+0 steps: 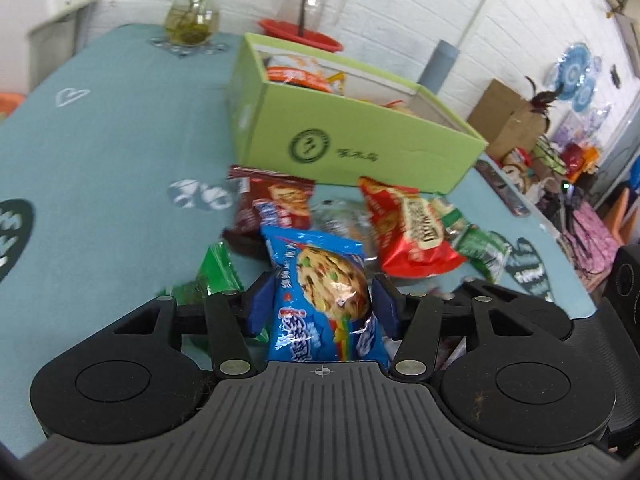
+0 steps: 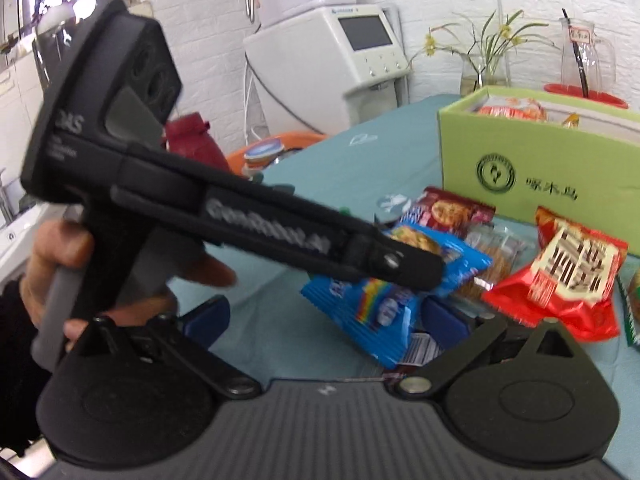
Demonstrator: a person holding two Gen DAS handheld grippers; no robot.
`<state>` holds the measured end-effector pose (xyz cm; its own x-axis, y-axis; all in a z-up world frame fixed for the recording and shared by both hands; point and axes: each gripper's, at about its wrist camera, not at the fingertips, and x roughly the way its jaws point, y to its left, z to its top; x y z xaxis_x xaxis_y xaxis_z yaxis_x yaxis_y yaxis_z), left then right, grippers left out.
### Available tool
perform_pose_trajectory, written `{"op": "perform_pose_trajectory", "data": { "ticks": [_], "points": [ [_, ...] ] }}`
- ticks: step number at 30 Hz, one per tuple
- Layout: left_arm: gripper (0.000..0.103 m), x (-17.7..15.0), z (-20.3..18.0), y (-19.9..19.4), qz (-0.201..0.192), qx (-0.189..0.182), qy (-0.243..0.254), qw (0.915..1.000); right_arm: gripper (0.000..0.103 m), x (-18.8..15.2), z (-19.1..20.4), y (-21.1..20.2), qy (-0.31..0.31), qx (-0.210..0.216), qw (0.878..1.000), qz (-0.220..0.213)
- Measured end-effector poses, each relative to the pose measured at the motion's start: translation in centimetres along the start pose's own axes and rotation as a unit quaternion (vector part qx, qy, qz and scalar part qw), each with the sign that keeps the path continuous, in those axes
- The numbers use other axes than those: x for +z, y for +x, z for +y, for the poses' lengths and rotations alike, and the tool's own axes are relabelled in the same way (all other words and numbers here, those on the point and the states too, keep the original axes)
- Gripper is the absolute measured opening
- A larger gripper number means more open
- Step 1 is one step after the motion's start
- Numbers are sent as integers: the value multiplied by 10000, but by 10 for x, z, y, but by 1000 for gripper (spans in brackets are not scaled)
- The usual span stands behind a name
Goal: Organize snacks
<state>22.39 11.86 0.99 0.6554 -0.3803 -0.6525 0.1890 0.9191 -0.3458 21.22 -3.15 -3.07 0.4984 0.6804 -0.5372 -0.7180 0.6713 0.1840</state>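
My left gripper (image 1: 322, 300) is shut on a blue snack packet (image 1: 324, 300) and holds it above the teal table; it also shows in the right wrist view (image 2: 380, 308), with the left gripper's body (image 2: 240, 216) across it. My right gripper (image 2: 326, 314) is open and empty, low, just right of the left one. A green cardboard box (image 1: 360, 136) with snack packets inside stands beyond; it also shows in the right wrist view (image 2: 540, 160). In front of it lie a dark red packet (image 1: 272, 200), a clear packet (image 1: 340, 220), a red packet (image 1: 408, 228) and green packets (image 1: 480, 248).
A glass vase with a plant (image 1: 192, 20), a glass jug (image 1: 316, 0) and a red dish (image 1: 300, 34) stand at the table's far edge. A white machine (image 2: 340, 60) stands off the table's left side. Cardboard and clutter (image 1: 540, 140) sit to the right.
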Motion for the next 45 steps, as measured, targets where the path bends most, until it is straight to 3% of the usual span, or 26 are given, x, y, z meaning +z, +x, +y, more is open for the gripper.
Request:
{"op": "perform_pose_trajectory", "data": {
  "ticks": [5,8,10,14,19,21,24,27,32,36,39,45],
  "points": [
    [39,-1,10,-6,-103,180,-108,9997,101,-14,-16,-14,295,-547,9981,23],
    [45,4,8,-19,-350,269,-256,9987,101,-23,-22,-40,534,-663,9960,-260],
    [46,7,4,-37,-652,150,-267,9974,101,-30,-23,-66,587,-758,9941,-513],
    [63,9,-13,-62,-951,-186,-236,9950,101,-47,-28,-100,850,-1157,9878,-596],
    [64,-7,-45,-41,-379,-1010,-284,9938,101,-64,-38,-101,1228,-1373,9821,-387],
    [63,-17,-57,-27,-43,-1055,-266,9941,101,-68,-41,-102,1250,-1356,9823,-327],
    [61,-31,-64,-19,282,-1028,-382,9936,101,-68,-43,-112,940,-1306,9864,-328],
    [61,-37,-59,-31,259,-1085,-653,9916,101,-56,-48,-116,348,-1378,9893,-314],
    [65,-36,-49,-66,-225,-211,-709,9970,101,-32,-47,-101,-363,-992,9944,-81],
    [68,-42,-39,-83,-361,117,-840,9957,101,-36,-27,-98,-984,-413,9929,533],
    [69,-43,-35,-80,-290,43,-852,9959,101,-42,-16,-97,-1475,-619,9834,860],
    [69,-37,-44,-59,-133,-392,-844,9956,101,-32,-18,-71,-1558,-1069,9805,544]
  ]
}}
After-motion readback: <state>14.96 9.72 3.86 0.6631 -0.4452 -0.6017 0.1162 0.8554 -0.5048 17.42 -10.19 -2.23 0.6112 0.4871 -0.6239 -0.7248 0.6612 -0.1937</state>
